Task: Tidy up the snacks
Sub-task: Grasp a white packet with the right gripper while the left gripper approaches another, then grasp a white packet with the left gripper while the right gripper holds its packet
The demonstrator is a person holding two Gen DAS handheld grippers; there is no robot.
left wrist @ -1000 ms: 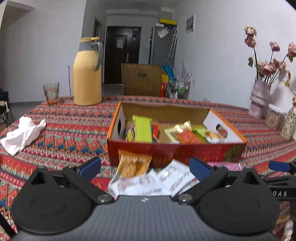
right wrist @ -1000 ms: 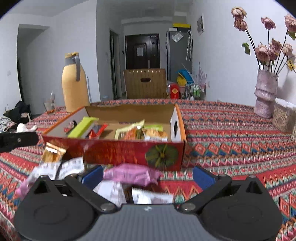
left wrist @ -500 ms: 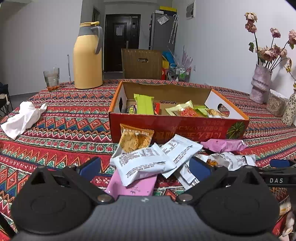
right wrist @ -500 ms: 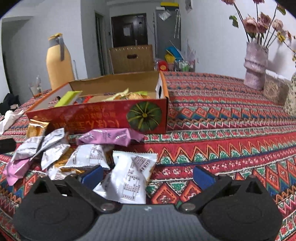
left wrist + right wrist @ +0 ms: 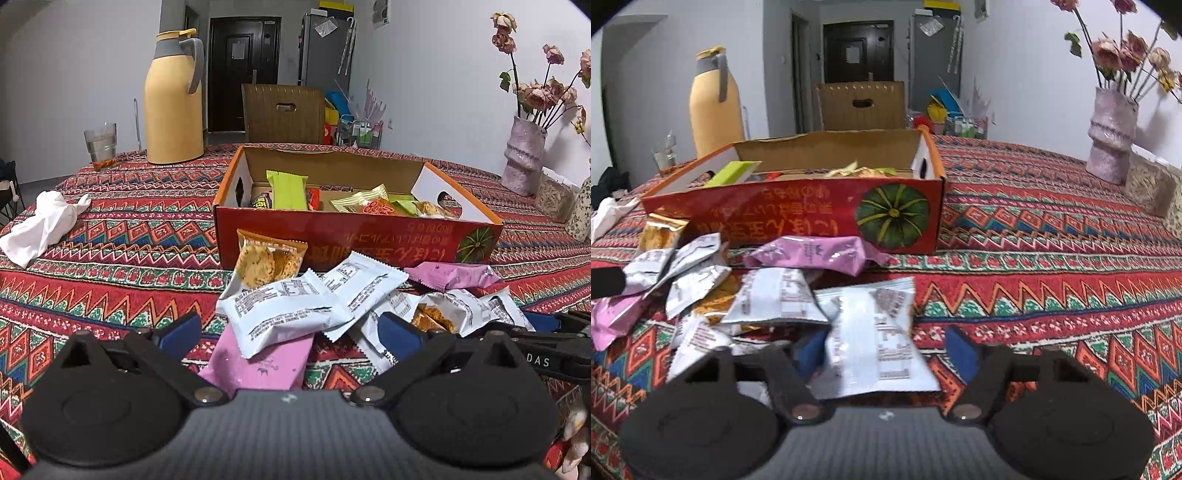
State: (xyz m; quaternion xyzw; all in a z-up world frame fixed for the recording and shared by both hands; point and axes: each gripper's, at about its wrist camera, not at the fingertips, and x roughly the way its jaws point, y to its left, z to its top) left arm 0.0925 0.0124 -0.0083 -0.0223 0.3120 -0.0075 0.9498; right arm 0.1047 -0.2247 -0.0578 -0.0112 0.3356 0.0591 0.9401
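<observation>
1. Snacks (image 5: pixel 280 310): crinkly foil packets, white, pink and clear, heaped just in front of the red cardboard box (image 5: pixel 354 240), which holds more packets.
2. Left gripper (image 5: pixel 290 334): jaws wide apart over the heap, holding nothing.
3. Right gripper (image 5: pixel 882 350): jaws open around a white packet (image 5: pixel 875 343); contact unclear.
4. Woven zigzag tablecloth (image 5: pixel 110 258); yellow thermos (image 5: pixel 173 99) and glass (image 5: pixel 100 145) behind the box, vase (image 5: pixel 524 155) to its right.

1. White packet (image 5: pixel 871 343): print blurred, unreadable.
2. Pink packet (image 5: pixel 258 363): near end hidden behind the left hand-held gripper (image 5: pixel 288 332).
3. Flowers (image 5: pixel 1123 48): tops cut off by frame edge.
</observation>
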